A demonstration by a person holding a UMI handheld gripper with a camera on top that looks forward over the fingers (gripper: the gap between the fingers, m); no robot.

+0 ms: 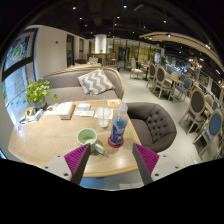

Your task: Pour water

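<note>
A clear water bottle (119,124) with a blue label and red base stands upright on the light wooden table (50,142), ahead of my fingers. A pale green mug (89,138) sits to its left, handle toward me. A clear glass (104,116) stands just behind them. My gripper (111,159) is open, its magenta pads (76,157) spread wide above the table's near edge, nothing between them. The bottle and mug lie beyond the fingertips, between their lines.
A potted plant (38,93) and papers or books (60,109) rest on the table's far left. A grey sofa with a patterned cushion (96,81) and a tufted dark armchair (155,122) stand behind. Café tables and chairs (196,105) fill the right.
</note>
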